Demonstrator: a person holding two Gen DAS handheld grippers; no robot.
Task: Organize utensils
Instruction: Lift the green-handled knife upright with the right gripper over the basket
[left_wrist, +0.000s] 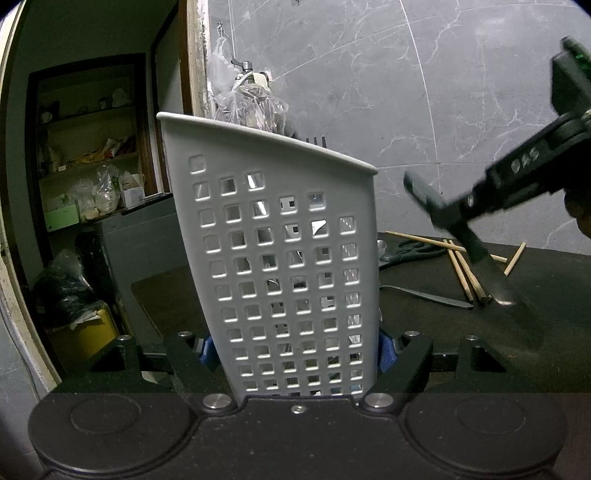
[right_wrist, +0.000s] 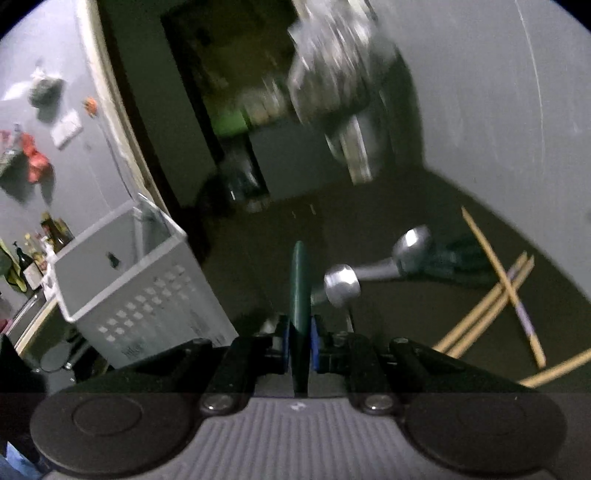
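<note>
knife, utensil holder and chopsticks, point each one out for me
knife (left_wrist: 496, 282): left wrist view, on the dark blade near its tip.
utensil holder (left_wrist: 280, 258): left wrist view, on its perforated grey front wall.
chopsticks (right_wrist: 491, 299): right wrist view, on a wooden stick in the crossed bunch on the counter.

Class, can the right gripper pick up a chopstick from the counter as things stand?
Probably not: the right gripper is already shut on the knife. The chopsticks lie uncovered on the counter.
</note>
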